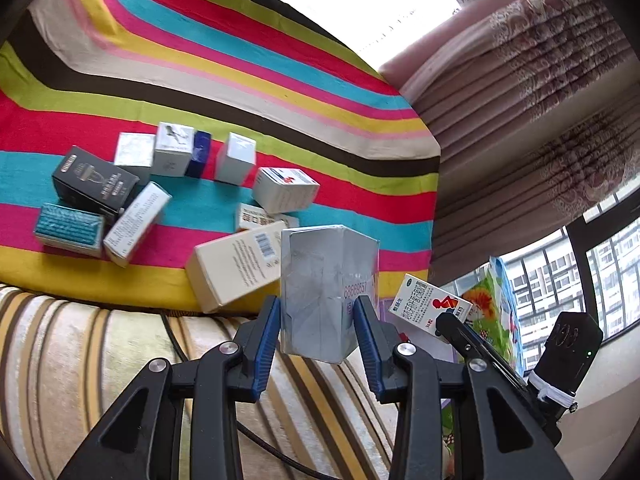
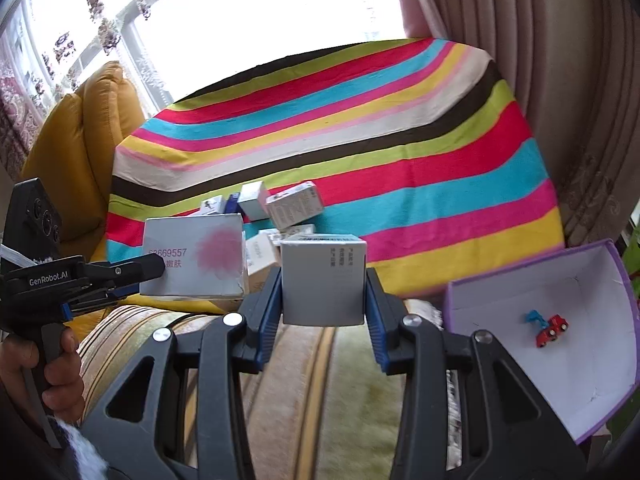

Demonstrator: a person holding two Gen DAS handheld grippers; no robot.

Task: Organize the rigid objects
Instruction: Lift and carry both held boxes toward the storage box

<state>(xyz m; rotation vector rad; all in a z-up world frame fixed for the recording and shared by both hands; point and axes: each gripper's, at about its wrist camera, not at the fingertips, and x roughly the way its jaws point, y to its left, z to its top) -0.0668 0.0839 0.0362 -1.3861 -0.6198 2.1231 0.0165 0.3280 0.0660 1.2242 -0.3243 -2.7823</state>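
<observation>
Left hand-held gripper point(image 1: 316, 320) is clamping a silver-grey box point(image 1: 328, 292) between its blue pads, holding it clear above the striped sofa edge point(image 1: 100, 360). Right hand-held gripper point(image 2: 324, 300) is gripping a small grey carton point(image 2: 323, 280) the same way; from the left wrist view that carton shows a white face with red print. A hand point(image 2: 48, 368) is holding the left gripper's handle. More boxes point(image 1: 120, 196) are lying clustered on the striped blanket point(image 1: 240, 60). An open purple-rimmed box point(image 2: 540, 320) with a toy truck point(image 2: 550, 330) inside is sitting to the right.
</observation>
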